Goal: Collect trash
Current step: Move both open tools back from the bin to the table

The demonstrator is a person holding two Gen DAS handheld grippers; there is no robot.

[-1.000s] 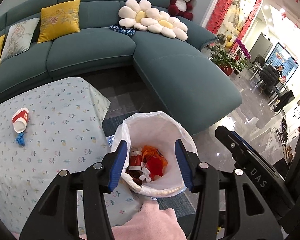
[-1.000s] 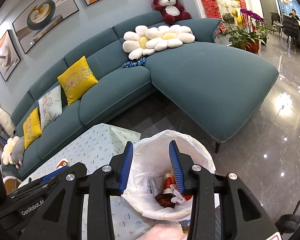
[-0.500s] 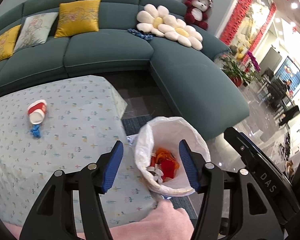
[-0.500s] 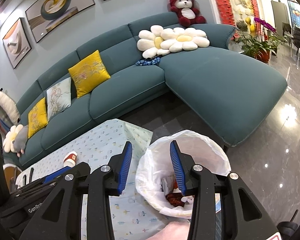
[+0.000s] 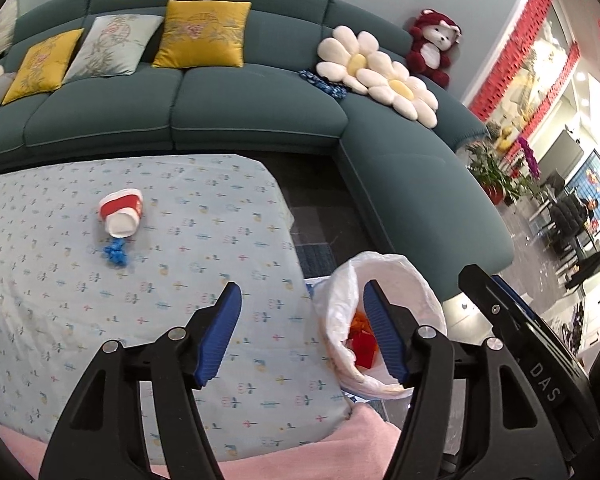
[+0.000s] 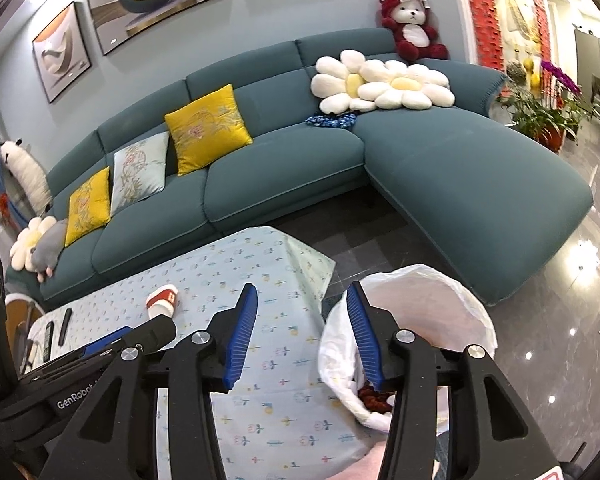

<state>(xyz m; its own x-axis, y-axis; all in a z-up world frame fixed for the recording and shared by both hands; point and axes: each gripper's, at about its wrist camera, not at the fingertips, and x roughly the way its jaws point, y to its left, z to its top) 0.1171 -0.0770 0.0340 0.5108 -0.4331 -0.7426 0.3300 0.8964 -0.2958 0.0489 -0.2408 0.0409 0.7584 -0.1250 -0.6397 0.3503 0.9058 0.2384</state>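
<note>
Both tongs [image 5: 302,334] [image 6: 302,334] opening, empty; right blue pad [image 5: 384,338] hides much bin trash [image 5: 362,344].

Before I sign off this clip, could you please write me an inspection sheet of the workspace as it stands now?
Surface: low table under a pale floral cloth, mostly bare.
Job's things: tipped red-and-white paper cup and a blue crumpled scrap beside it on the cloth; white-lined trash bin on the floor off the table's corner, red and orange waste inside.
Clutter: dark slim objects, perhaps remotes, at the table's far end.
Grippers: left gripper and right gripper both empty, jaws opening, nothing between them.
Cables: nothing seen.
Surroundings: teal sectional sofa with cushions, flower pillows and a red plush bear; potted plants; glossy floor.
</note>
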